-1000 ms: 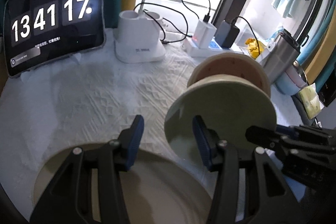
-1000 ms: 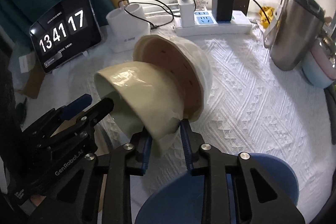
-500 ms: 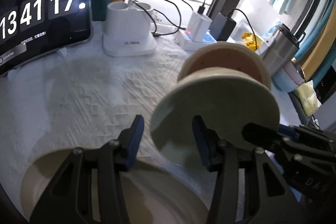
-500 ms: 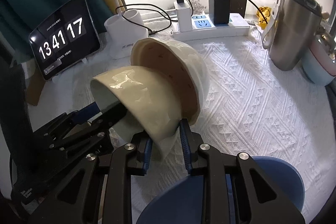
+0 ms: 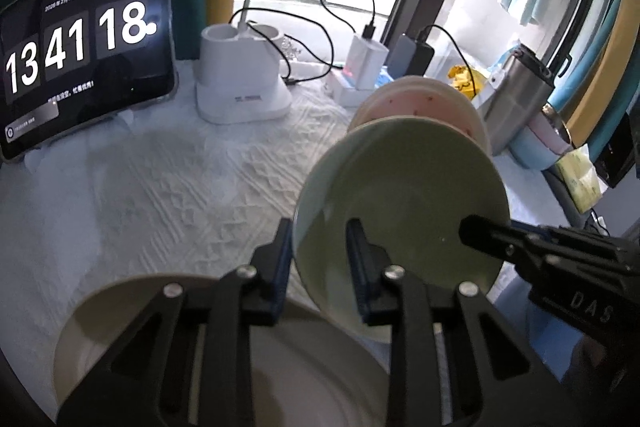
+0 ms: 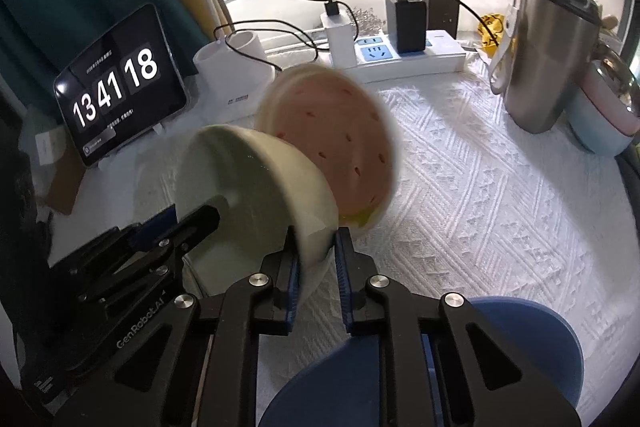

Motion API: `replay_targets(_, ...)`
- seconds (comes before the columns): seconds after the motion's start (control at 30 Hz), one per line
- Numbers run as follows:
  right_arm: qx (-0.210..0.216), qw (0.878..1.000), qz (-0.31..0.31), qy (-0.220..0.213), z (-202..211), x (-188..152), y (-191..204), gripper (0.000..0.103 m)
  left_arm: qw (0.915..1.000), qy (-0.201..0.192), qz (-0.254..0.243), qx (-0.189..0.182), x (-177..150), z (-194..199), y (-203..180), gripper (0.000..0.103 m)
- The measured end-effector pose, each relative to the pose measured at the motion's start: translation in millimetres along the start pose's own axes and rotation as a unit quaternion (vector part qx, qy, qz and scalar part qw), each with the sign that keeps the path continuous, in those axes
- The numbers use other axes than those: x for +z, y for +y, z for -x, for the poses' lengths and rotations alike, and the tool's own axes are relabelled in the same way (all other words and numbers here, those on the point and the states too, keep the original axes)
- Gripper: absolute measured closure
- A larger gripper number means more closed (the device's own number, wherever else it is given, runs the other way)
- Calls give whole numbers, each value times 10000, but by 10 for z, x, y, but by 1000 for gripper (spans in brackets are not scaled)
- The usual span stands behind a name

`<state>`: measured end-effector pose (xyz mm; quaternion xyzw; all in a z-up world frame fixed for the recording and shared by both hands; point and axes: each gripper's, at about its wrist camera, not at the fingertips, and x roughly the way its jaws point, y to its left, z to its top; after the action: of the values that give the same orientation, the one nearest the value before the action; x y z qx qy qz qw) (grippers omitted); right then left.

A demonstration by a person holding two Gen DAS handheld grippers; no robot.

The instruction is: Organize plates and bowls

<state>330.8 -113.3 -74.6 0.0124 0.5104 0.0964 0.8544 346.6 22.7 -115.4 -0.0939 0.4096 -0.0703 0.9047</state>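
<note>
Bowls come first: a pale green bowl (image 6: 256, 187) is tipped on its side above the white textured tablecloth (image 6: 480, 195), with a pink speckled bowl (image 6: 332, 147) tilted just behind it, its edge blurred. The right gripper (image 6: 316, 259) pinches the green bowl's rim. The left gripper (image 5: 320, 259) straddles the opposite rim, its jaws narrow, though whether the pads actually press is hard to tell. A cream plate (image 5: 120, 307) lies below the left gripper and a blue plate (image 6: 540, 339) below the right, both cut off. Behind stand a tablet clock (image 5: 84, 47), white charging dock (image 5: 240, 83), power strip (image 6: 408, 59) and steel tumbler (image 6: 552, 59) by the window.
</note>
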Motion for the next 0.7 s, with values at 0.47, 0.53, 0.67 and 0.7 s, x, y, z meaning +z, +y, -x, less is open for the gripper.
replay_targets(0.47,158,9993,-15,-327,290,16,-106,86,9994,-237,-102,-250,-7,260,-108,76)
replay_targets(0.53,196,9992,-11,-354,337,8,-111,87,9991,-318,-140,-245,3,336,-145,76)
replay_targets(0.67,282,9985,10,-477,490,22,-127,87,9981,-532,-250,-189,34,552,-251,76)
replay_targets(0.7,305,9982,8,-513,533,27,-133,87,9978,-578,-277,-177,38,602,-277,76)
